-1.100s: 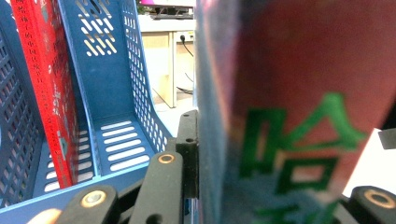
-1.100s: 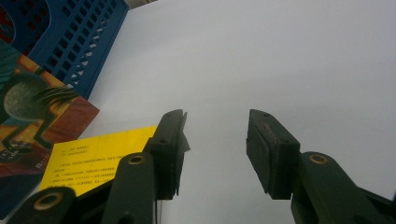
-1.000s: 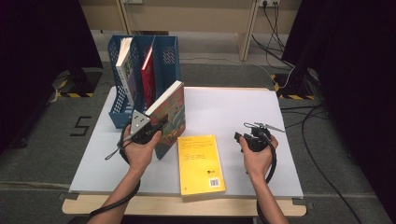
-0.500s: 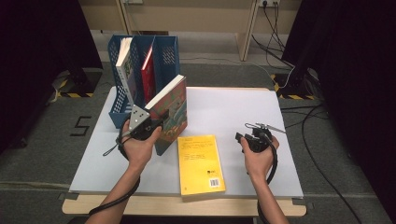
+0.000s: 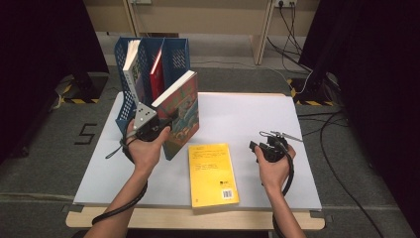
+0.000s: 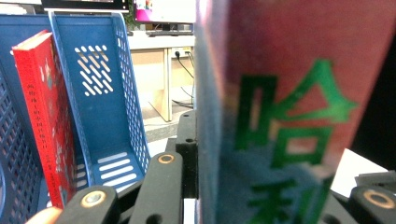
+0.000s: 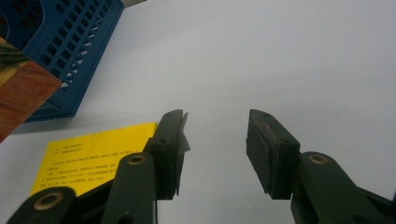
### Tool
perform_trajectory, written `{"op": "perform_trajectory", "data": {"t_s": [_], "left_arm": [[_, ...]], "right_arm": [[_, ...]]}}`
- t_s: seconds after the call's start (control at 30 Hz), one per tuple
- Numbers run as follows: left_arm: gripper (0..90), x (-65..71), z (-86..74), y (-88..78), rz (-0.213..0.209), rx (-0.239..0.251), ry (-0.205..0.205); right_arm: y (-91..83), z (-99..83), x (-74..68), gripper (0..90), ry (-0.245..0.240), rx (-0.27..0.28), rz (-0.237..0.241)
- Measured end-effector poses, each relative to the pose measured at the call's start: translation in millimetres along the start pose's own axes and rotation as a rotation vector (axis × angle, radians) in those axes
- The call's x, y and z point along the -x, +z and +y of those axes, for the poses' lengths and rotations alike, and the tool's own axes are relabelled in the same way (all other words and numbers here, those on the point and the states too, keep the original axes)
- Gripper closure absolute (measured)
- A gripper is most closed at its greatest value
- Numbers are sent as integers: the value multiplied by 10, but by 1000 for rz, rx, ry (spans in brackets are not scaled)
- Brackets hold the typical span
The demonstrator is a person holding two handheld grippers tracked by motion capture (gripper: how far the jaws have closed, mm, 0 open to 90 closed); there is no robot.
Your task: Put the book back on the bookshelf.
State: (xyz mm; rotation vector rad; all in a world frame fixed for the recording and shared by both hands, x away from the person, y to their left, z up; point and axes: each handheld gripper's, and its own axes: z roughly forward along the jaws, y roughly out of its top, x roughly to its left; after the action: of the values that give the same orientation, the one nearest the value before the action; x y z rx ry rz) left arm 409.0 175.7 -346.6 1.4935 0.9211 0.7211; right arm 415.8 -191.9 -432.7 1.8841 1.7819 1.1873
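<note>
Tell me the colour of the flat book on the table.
Yellow: the flat book shows best in the high view.

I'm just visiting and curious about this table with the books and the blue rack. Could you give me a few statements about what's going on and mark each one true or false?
1. The left gripper is clamped on a thick book with a colourful illustrated cover, held tilted off the white table. True.
2. The right gripper holds the thin yellow book. False: its jaws are open with nothing between them, and the yellow book lies flat on the table.
3. The blue plastic three-slot file rack is empty. False: a red book and a white-paged book stand in it.
4. The rack's slot nearest the held book is free. True.
</note>
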Motion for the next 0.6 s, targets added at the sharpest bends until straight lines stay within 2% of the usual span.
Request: {"op": "perform_trajectory", "data": {"t_s": [0.6], "left_arm": [[739, -38, 234, 25, -1, 25, 1]], "right_arm": [[11, -16, 12, 571, -6, -1, -1]]}}
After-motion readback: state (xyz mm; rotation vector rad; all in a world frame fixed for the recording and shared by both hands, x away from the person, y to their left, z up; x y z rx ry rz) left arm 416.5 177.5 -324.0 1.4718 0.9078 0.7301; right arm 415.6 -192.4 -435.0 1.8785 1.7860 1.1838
